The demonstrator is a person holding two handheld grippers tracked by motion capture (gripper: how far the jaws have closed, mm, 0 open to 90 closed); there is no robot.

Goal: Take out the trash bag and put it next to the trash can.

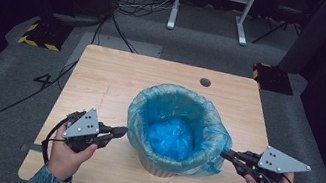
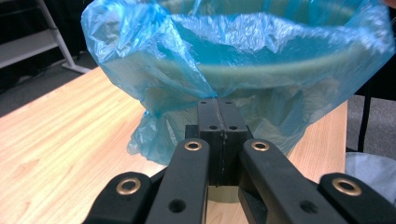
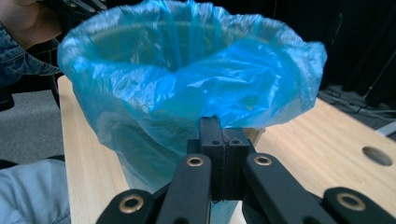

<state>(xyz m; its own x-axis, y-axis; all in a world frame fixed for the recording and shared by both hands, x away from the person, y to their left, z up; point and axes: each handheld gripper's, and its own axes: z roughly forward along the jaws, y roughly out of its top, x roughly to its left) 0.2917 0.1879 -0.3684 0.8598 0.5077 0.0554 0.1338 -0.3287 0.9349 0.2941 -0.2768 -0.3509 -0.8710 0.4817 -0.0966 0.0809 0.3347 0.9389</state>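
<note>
Nearest the person, each hand holds a gripper at the front half of the wooden table [image 1: 102, 81]. The left gripper [image 1: 121, 131] has its jaws pressed together on a pinch of the blue plastic bag [image 1: 178, 124] at the bin's left side; in the left gripper view the film bunches right at the closed tips [image 2: 217, 108]. The right gripper [image 1: 227, 155] is likewise clamped on the bag's hem at the right side, the film gathered at its tips in the right gripper view [image 3: 218, 125]. Between them, at the table's middle, stands the small bin [image 1: 158, 167], lined by the bag, whose edge is folded over the rim. Farther back a round hole [image 1: 205, 82] sits in the tabletop. No readable writing or brand shows on anything.
</note>
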